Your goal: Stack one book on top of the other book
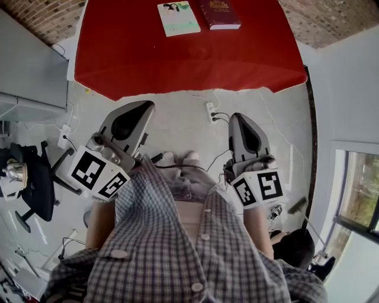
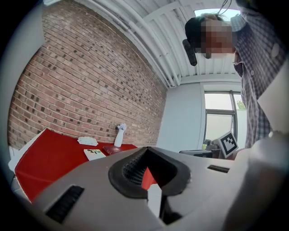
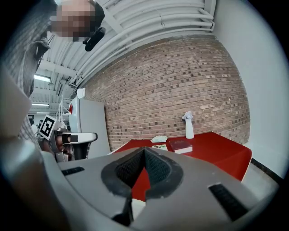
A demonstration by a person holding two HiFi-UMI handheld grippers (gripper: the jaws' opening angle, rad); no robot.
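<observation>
both grippers shut and empty, well short of the two books

the left gripper and the right gripper were held low in front of the person's checked shirt, above a pale floor with cables, on the near side of the red table. in each gripper view the jaws met at their tips with nothing between them. the two books lay flat at the far side of the table, side by side and just apart, neither on top of the other: the white and green book to the left, the dark red book to the right. neither gripper touched either one. in the right gripper view a white vase stood upright behind the books, near the brick wall, with a crumpled white thing beside them.
</observation>
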